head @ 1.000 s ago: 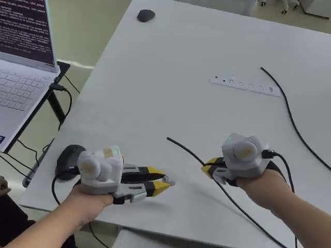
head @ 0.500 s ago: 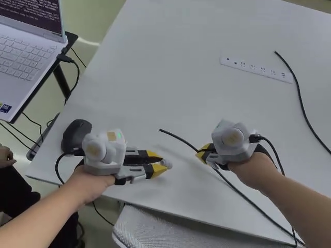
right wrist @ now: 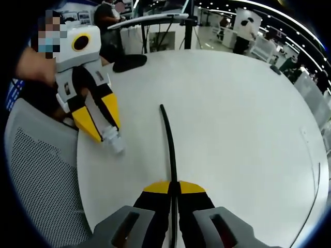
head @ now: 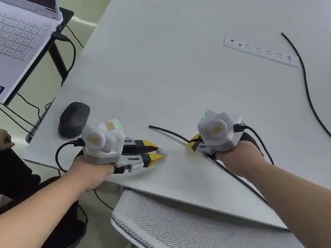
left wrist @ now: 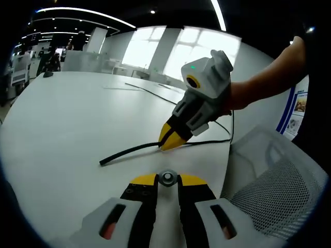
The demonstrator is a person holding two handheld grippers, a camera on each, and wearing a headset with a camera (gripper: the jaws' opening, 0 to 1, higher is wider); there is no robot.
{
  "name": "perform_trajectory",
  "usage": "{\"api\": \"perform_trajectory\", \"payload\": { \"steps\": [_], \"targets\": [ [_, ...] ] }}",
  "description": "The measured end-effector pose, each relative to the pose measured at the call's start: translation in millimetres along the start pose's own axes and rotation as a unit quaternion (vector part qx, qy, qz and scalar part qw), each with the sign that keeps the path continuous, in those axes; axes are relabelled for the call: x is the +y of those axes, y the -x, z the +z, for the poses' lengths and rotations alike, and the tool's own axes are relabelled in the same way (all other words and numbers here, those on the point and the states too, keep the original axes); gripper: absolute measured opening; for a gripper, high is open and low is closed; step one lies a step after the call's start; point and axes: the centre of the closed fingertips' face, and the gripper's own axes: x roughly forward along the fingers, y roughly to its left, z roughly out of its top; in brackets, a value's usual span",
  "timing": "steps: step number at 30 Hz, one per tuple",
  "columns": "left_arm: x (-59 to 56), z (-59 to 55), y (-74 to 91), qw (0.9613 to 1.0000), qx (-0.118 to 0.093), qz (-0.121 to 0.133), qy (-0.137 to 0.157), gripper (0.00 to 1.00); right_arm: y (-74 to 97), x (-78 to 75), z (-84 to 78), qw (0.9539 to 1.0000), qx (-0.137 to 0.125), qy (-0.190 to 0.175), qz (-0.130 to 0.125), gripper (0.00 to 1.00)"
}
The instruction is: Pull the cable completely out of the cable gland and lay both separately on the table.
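left gripper (head: 155, 153): jaws clenched on gland (left wrist: 166, 178), low over counter (head: 170, 67) (small, hard, light; likely slippery, grip its body) | cable (head: 166, 132): clear of gland, thin and limp, free end lying on counter | right gripper (head: 194, 143): jaws pinched tight on cable, back from its end

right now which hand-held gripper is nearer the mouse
Left. The left hand-held gripper sits close to the mouse, shut on the cable gland; the right hand-held gripper is farther off, beyond the left one, shut on the cable.
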Motion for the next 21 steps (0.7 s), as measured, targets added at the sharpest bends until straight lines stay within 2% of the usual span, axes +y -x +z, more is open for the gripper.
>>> {"api": "perform_trajectory", "payload": {
  "steps": [4,7,10,14,18,21],
  "targets": [
    [3.4,-3.0,0.0,1.0,0.003,0.004,0.0,0.15,-1.4,0.5,4.3,0.9999,-0.01,-0.007,0.002,0.0],
    [6.8,-8.8,-0.3,0.9998,0.015,0.01,-0.006,0.15,-2.3,0.7,6.1,0.9999,-0.013,-0.002,0.003,0.0],
    [6.7,-9.3,0.6,0.9999,0.011,0.01,-0.001,0.15,-2.1,0.6,5.9,0.9999,-0.014,-0.004,0.003,0.0],
    [4.6,-18.9,1.7,0.9992,0.035,0.008,-0.017,0.16,-2.3,1.3,5.8,0.9999,-0.012,-0.01,0.002,0.0],
    [6.0,-18.0,3.8,0.9992,0.034,0.01,-0.017,0.16,-2.1,2.0,5.4,0.9999,-0.01,-0.008,0.003,0.0],
    [5.7,-19.9,3.5,0.998,0.049,0.011,-0.038,0.16,-1.8,2.6,4.5,1.0,-0.008,-0.004,0.003,0.0]
  ]
}}
